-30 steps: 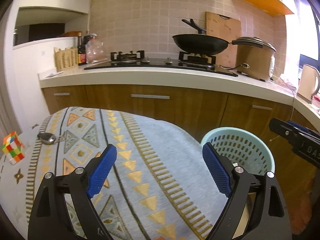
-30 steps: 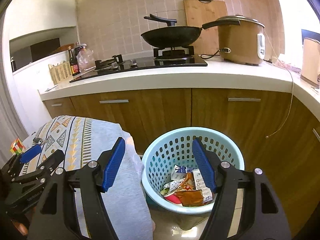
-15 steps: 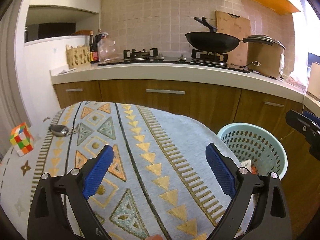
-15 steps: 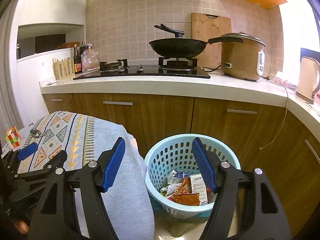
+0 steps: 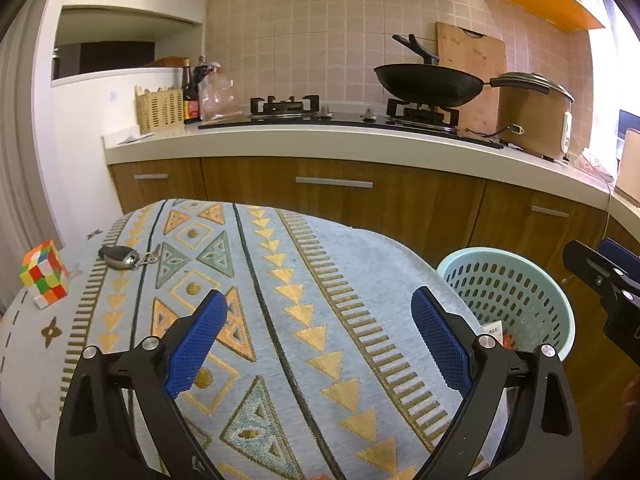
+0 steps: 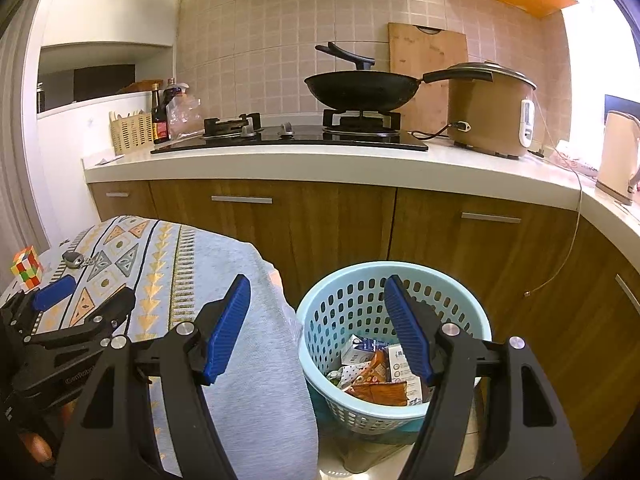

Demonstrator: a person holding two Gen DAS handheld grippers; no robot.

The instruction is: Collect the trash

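Note:
The light blue perforated basket (image 6: 360,270) stands on the floor beside the table, and several wrappers and cartons (image 6: 376,376) lie in it. My right gripper (image 6: 318,286) hangs open above the basket's near-left rim with nothing between its blue pads. My left gripper (image 5: 318,304) is wide open and bare over the patterned tablecloth (image 5: 280,264). From there the basket (image 5: 504,280) is off to the right. The left gripper (image 6: 86,296) also shows at the left of the right wrist view, and the right gripper (image 5: 600,268) juts in at the right edge of the left wrist view.
A Rubik's cube (image 5: 42,276) and a car key (image 5: 120,257) lie at the table's far left. Behind runs a wooden cabinet front (image 6: 340,220) under a white counter with a stove, a black wok (image 6: 360,88), a rice cooker (image 6: 486,110) and a kettle.
My left gripper swung left, away from the basket and over the tablecloth, and its jaws widened a little. The right gripper shifted slightly and stayed above the basket, still open.

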